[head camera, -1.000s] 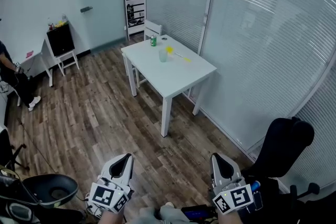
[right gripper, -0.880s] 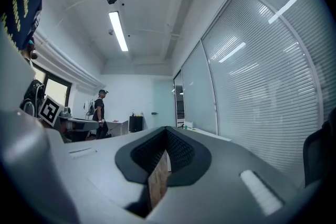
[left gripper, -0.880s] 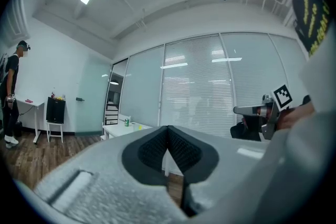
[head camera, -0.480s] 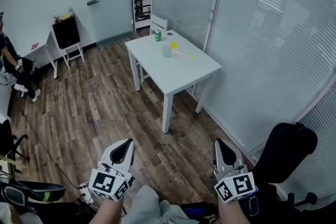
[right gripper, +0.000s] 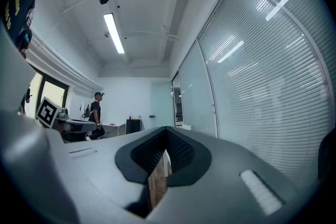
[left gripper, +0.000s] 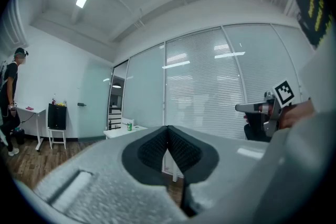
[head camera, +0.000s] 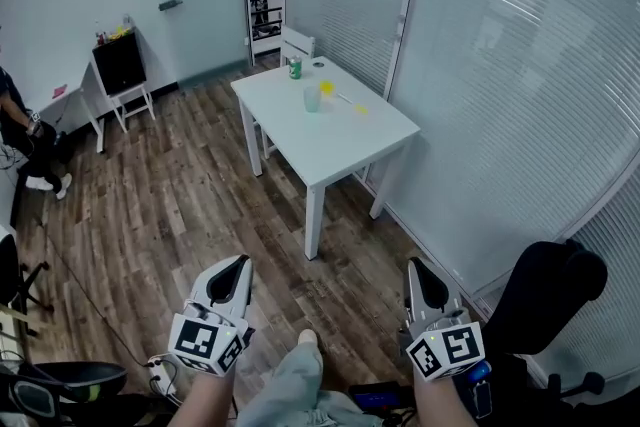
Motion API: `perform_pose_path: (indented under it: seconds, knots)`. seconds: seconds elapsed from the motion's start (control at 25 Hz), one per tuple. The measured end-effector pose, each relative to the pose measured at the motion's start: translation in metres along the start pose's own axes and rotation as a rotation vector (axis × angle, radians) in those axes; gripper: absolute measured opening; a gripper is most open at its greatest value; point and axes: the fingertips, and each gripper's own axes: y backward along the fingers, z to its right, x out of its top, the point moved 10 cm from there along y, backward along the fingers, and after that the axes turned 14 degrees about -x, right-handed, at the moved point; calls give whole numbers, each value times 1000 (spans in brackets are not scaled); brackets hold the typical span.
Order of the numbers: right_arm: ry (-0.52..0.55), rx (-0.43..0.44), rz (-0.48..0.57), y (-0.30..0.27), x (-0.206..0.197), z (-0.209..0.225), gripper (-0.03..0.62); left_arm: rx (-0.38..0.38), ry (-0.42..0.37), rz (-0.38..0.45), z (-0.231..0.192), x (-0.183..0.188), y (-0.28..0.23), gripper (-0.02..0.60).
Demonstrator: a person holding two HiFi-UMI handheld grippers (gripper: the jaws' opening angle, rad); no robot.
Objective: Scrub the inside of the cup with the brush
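A white table [head camera: 340, 140] stands far ahead by the glass wall. On it a pale translucent cup [head camera: 312, 99] stands upright, and beside it lies a thin brush with yellow parts [head camera: 328, 89], too small to make out in detail. My left gripper [head camera: 235, 275] and right gripper [head camera: 420, 277] are held level, side by side, low over the wooden floor and well short of the table. Both are shut and empty. In the left gripper view the jaws [left gripper: 168, 129] meet, with the table [left gripper: 122, 131] small beyond them. The right gripper's jaws [right gripper: 167, 132] are closed too.
A green can [head camera: 295, 68] and a white chair [head camera: 296, 45] are at the table's far end. A black office chair [head camera: 545, 290] is at my right. A small stand with a black box [head camera: 120, 65] is by the left wall, near a person [head camera: 25, 140].
The view has moved forward over the floor toward the table. A knee now shows between the grippers. Both grippers stay shut and level.
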Motion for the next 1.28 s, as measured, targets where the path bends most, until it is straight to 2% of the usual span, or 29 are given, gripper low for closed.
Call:
perform_pose_path:
  seconds: [0.24,0.36,0.68,1.04,1.28]
  knots:
    - [-16,-29,18,-28,0,16,6,8,-25,53,-21,11,-37,0]
    - [-12,-40,9,-50,-1,25,6,4,-7,64,-38,13,-62,0]
    - [-22,-58,0,-120,-6,51,6,11,4,53,-86,14,-126,0]
    - [2,-49,-3,-209,-16,56,6,-1,-2,40,-147,7,-185,0]
    - [27,-63,13,-243,-7,58,6,-14,0,30,-179,9,-214,0]
